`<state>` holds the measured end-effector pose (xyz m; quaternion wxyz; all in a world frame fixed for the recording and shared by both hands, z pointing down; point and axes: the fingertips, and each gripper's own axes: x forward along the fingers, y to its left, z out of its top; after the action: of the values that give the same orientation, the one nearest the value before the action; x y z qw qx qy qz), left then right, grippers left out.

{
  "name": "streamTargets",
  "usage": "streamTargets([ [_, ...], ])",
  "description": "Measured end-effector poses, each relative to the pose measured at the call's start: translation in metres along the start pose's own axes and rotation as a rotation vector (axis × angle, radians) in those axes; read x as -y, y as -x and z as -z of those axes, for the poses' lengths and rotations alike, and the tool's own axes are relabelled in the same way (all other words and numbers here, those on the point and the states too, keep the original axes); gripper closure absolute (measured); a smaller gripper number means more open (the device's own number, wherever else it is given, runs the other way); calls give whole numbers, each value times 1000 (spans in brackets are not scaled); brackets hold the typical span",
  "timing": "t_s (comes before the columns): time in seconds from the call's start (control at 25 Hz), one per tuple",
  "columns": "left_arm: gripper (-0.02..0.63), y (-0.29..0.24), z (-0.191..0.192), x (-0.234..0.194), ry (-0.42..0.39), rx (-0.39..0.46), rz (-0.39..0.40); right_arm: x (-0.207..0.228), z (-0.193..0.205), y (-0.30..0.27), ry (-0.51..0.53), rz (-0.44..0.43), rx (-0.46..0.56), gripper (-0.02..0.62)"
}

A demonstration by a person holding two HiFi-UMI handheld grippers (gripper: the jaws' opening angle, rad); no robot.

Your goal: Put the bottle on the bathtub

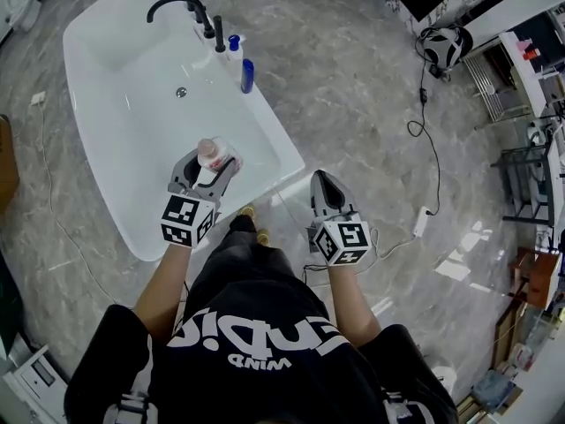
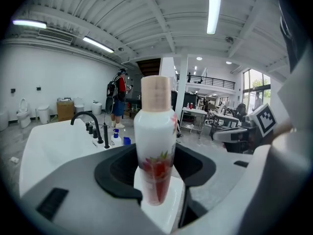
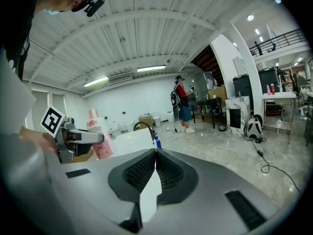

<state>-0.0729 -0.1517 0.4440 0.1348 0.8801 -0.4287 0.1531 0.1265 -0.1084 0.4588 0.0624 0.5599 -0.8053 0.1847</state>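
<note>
- Bottle [image 1: 210, 155], white with a red floral print and no legible writing, stands upright left of centre, above the bathtub [image 1: 106, 122].
- Left tool [image 1: 205, 173] clamps it.
- Right tool [image 1: 325, 188] is closed and empty.
- The floor [image 1: 353, 87] is grey and marbled.

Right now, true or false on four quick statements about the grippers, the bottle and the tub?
1. The left gripper is shut on the bottle. True.
2. The right gripper is open. False: its jaws are together with nothing between them.
3. The bottle stands on the rim of the bathtub. False: it is in the left gripper, held over the tub.
4. A black faucet sits at the tub's far end. True.
</note>
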Motion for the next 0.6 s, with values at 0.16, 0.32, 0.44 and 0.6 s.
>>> streamTargets([
  [0.16,382,-34,3,-16,-8,-9,7,14,3,-29,0,4,-18,571],
  [0.32,382,-70,13,-30,-4,-21,19,32,7,-57,-7,19,-35,571],
  [0.44,382,-99,24,-40,-3,-31,30,45,12,-81,-7,26,-44,571],
  [0.6,382,-135,38,-50,-24,-37,40,59,18,-111,-6,26,-49,571],
])
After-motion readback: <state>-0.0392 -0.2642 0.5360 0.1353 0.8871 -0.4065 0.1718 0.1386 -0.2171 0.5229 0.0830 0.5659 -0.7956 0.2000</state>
